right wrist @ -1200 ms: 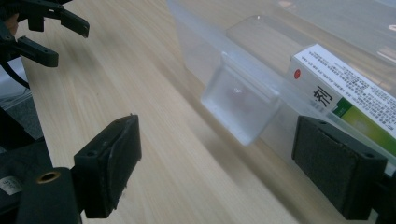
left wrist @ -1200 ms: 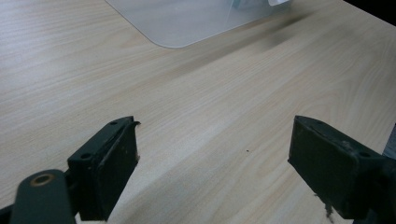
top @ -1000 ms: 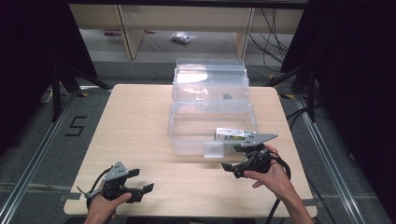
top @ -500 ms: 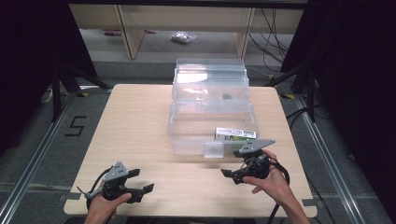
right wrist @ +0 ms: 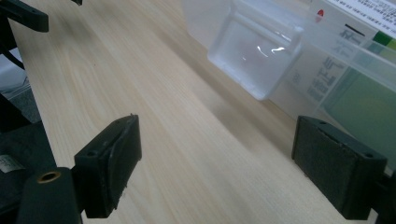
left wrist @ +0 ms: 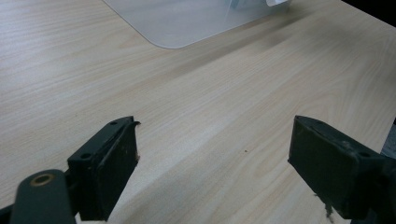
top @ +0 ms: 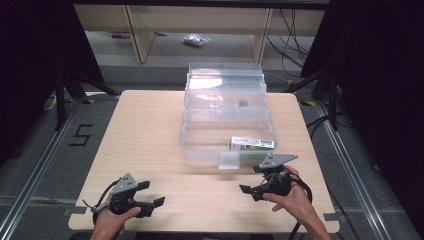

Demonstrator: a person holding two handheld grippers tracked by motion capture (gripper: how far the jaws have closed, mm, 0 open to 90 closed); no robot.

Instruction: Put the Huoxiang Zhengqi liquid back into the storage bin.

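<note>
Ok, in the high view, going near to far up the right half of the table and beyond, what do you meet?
Right gripper → green-and-white box in the clear bin's front section → small dark item in the rear section → plastic bag on the floor.

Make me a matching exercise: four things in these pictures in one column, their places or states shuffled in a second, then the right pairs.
1. left tool
2. right tool
3. green and white box
4. clear bin

A. inside the bin, front right corner
B. open, near the bin's front latch
C. mid-table, lid up
D. open, at the table's near left edge

Pairs: 1-D, 2-B, 3-A, 4-C
</note>
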